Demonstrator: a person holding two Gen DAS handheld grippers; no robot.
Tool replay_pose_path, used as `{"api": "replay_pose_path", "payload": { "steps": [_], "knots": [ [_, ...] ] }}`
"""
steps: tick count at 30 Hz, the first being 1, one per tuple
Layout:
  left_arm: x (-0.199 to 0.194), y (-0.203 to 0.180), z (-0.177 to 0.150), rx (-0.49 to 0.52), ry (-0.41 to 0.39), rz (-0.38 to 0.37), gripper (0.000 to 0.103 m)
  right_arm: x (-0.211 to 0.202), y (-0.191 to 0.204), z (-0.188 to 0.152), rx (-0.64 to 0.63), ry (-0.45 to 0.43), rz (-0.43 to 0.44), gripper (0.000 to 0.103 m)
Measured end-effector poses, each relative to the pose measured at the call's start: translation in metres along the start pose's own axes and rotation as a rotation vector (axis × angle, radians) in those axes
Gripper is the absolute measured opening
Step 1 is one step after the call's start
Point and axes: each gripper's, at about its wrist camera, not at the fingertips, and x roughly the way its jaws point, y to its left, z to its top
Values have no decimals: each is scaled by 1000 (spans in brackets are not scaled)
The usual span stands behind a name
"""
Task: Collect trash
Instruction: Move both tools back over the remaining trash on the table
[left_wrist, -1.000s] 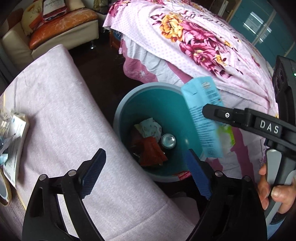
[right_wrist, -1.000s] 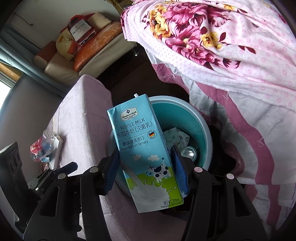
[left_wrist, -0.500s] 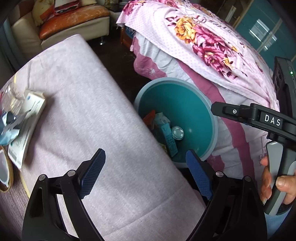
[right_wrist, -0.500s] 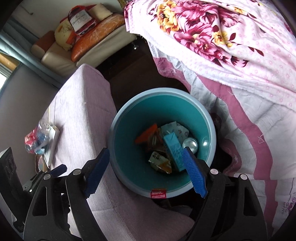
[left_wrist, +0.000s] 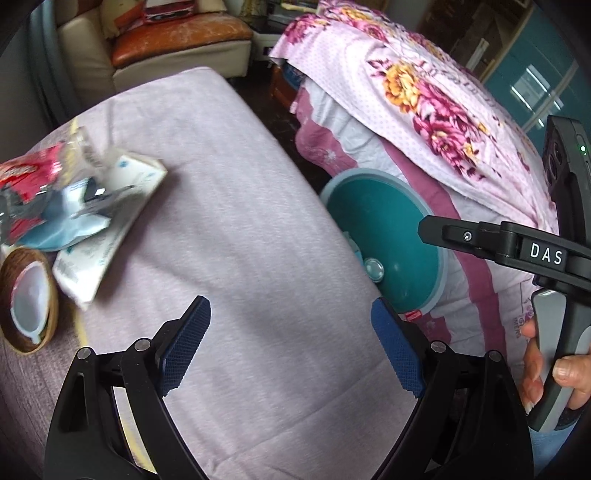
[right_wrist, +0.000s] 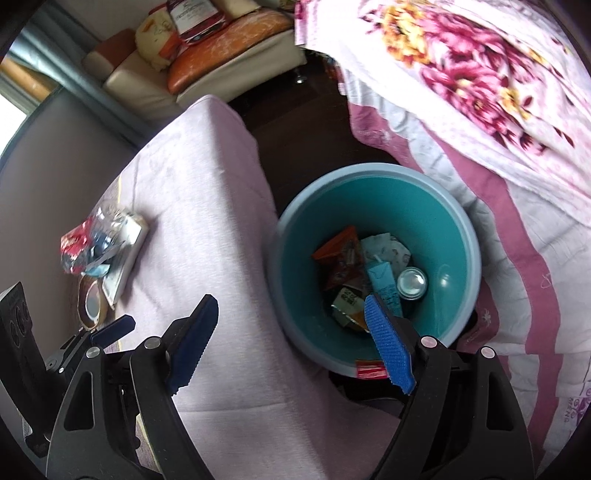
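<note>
Right wrist: empty right claw (right_wrist: 288, 343) above bin (right_wrist: 373, 177)

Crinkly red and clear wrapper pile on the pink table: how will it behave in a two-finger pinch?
The wrapper pile looks like thin, crumpled film, so probably floppy and very light. It's glossy, so it may slip between the pads. It lies loosely across the white packet, so a pinch may catch only one piece, or drag the packet along.
</note>
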Motion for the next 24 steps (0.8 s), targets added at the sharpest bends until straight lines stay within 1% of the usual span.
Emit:
{"api": "replay_pose_path", "payload": {
  "steps": [5, 8, 13, 19, 21, 24],
  "knots": [
    [-18, 27, -4, -29, -30, 17, 89, 3, 32, 2, -62, 11, 1, 78],
    [-35, 50, -4, -52, -58, 42, 89, 7, 53, 6, -101, 18, 0, 78],
    [-73, 98, -2, -120, -133, 93, 89, 14, 83, 11, -164, 33, 2, 78],
    [-107, 160, 14, -220, -204, 165, 89, 26, 131, 25, -276, 40, 3, 78],
    [-112, 181, 24, -256, -224, 178, 89, 30, 141, 29, -297, 42, 7, 78],
    [-111, 200, 38, -282, -225, 186, 89, 38, 152, 34, -311, 52, 16, 78]
  ]
}}
